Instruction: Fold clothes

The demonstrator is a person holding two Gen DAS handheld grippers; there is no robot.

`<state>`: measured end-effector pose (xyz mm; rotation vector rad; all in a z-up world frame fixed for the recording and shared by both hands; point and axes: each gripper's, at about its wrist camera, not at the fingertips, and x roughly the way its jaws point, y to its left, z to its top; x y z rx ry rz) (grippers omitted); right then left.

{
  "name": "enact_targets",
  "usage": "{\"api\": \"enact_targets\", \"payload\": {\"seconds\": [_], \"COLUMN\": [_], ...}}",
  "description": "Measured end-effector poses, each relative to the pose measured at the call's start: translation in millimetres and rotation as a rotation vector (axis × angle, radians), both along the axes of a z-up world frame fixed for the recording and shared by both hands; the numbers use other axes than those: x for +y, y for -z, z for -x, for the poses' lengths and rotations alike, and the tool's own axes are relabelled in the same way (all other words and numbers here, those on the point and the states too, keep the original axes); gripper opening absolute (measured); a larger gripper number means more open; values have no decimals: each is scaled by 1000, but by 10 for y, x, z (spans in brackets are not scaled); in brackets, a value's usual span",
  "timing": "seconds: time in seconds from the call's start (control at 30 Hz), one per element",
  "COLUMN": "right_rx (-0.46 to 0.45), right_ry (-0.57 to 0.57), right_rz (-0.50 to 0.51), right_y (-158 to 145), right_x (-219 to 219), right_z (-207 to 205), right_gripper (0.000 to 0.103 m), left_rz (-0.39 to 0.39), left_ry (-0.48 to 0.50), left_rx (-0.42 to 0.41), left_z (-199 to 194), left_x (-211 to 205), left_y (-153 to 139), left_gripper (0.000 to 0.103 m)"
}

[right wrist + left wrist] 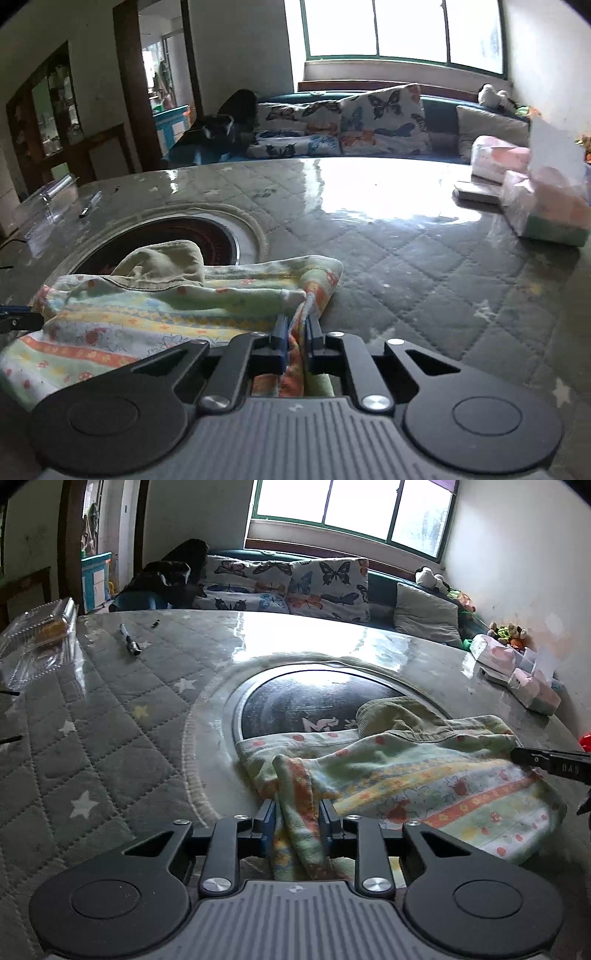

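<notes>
We are working at a round counter (110, 701) covered in a quilted, star-printed cloth under clear plastic. A small patterned garment (406, 775) with orange, yellow and green bands is lying crumpled at the near edge of the counter, partly over the dark round inset (314, 698) at its middle. Our left tongs (297, 814) are gripping a bunched fold at the garment's left end, with the cloth running between both pads. Our right tongs (295, 328) are clenched tight on a gathered corner at its right end. A pale olive piece of fabric (166, 262) is resting on top of the garment toward the far side. Tissue packs (546, 206) are sitting at the counter's right edge, and a pen (129, 644) is lying far left.
</notes>
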<state>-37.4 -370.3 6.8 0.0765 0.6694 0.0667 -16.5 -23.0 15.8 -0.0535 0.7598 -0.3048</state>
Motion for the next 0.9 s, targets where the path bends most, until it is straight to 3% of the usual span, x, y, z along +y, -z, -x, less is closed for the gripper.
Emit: {"api": "enact_targets", "payload": {"seconds": [0.07,0.6,0.9], "right_rx": [-3,22,-6], "right_ry": [22,176,164], "right_rz": [10,31,81], "right_y": [-11,-27,-135], "right_x": [-44,-640,-554], "right_z": [66,518,527], "right_gripper": [4,4,18], "left_rz": [6,23,20], "left_ry": [13,160,115], "left_rx": [8,27,20], "left_z": [-12,-26,5], "left_x": [-55,-753,-571], "left_y": [0,10,-91], "left_gripper": [25,25,31]}}
